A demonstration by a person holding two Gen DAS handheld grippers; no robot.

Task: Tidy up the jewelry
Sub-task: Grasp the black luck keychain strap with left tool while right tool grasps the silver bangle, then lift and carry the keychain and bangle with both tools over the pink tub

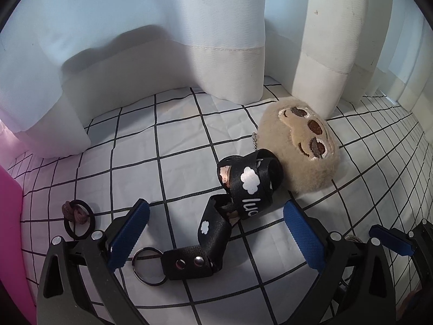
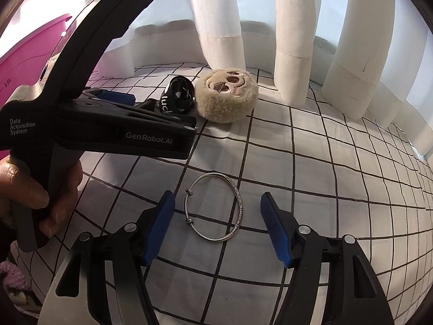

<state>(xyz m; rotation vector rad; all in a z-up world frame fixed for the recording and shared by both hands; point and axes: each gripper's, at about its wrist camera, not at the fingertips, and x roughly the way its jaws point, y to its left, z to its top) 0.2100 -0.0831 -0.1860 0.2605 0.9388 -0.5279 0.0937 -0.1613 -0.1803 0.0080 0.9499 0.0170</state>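
While right gripper (image 2: 217, 230) gapes around bangle (image 2: 215, 208), left gripper (image 1: 216, 233) gapes over lanyard (image 1: 235, 203).

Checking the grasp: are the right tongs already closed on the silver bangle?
No, the right tongs stand open, and the silver bangle lies flat between the pads, untouched.

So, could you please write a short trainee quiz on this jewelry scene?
1. True or false: the right claw is shut on the silver bangle.
2. What lies between the left claw's fingers? A) brown hair tie B) black lanyard strap C) plush sloth
3. What touches the strap's far loop?

Key: 1 false, it is open around the bangle. 2 B, the black lanyard strap. 3 The plush sloth keychain.
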